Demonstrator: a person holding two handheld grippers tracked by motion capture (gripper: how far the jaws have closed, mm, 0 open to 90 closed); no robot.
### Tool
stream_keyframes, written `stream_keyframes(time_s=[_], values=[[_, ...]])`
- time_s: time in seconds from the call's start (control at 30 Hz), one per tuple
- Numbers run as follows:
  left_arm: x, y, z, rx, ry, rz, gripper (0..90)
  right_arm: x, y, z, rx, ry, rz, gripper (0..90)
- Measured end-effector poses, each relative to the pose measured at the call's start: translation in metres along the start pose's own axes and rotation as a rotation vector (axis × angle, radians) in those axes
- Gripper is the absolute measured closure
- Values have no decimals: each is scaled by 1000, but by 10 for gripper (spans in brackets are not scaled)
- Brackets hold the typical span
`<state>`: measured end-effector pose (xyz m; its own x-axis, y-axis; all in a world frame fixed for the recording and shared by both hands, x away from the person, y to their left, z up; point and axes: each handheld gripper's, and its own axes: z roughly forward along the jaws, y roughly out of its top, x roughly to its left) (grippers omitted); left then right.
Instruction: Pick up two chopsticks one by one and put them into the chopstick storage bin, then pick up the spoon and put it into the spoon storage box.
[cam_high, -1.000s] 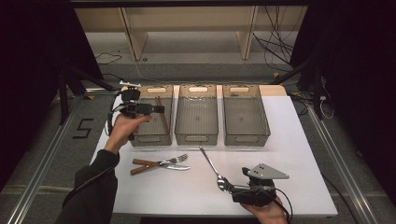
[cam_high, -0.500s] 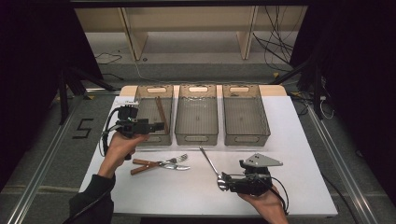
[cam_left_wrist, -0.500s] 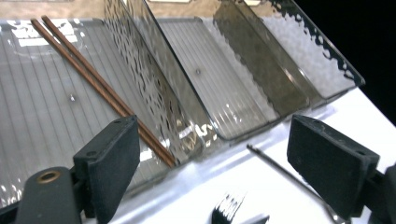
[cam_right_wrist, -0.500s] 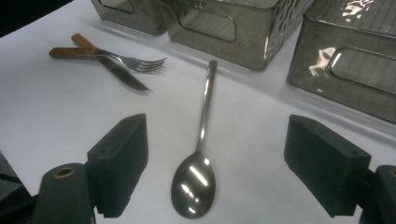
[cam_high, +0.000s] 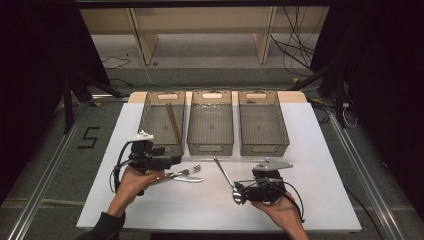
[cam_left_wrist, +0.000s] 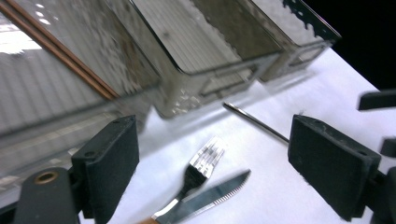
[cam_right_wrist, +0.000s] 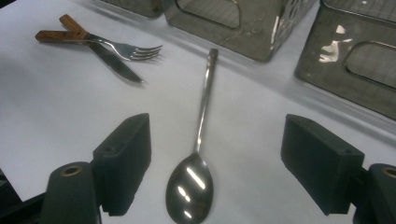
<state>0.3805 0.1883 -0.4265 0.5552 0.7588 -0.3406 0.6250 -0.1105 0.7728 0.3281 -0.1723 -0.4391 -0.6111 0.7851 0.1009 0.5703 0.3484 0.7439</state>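
A steel spoon (cam_right_wrist: 191, 186) lies on the white table, its handle pointing at the bins. My right gripper (cam_right_wrist: 217, 140) stands open with the spoon's bowl between its jaws, the pads clear of it; the jaws have just been closing a little. In the high view the right gripper (cam_high: 239, 192) sits at the front right, by the spoon (cam_high: 225, 175). My left gripper (cam_left_wrist: 215, 140) is open and empty, low over a fork (cam_left_wrist: 205, 161) and a wooden-handled knife (cam_left_wrist: 210, 193). From above, the left gripper (cam_high: 176, 160) hangs just left of the fork and knife (cam_high: 186, 175).
Three grey see-through bins stand in a row at the back: left (cam_high: 150, 107), middle (cam_high: 212, 147), right (cam_high: 280, 125). Brown chopsticks (cam_high: 173, 122) lie in the left bin. The table's edge (cam_high: 220, 230) runs close behind both hands.
My left gripper has come down and back from over the left bin to the fork and knife. The right gripper has shifted slightly left to the spoon's bowl.
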Motion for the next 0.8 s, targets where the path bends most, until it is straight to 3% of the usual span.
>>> stream_keyframes(time_s=[0.1, 0.43, 0.53, 0.8], values=[[-2, -12, 0, -13, -13, -6, 162, 2, 4, 5, 19, -1, -6, 269], [-15, -42, 3, -8, -33, 45, 161, 7, 8, 23, 93, 18, -33, 336], [-17, -48, 2, -12, -28, 65, 160, 7, 8, 26, 105, 18, -36, 354], [-18, -60, -2, -36, -21, 74, 160, 9, 9, 37, 141, 18, -39, 396]])
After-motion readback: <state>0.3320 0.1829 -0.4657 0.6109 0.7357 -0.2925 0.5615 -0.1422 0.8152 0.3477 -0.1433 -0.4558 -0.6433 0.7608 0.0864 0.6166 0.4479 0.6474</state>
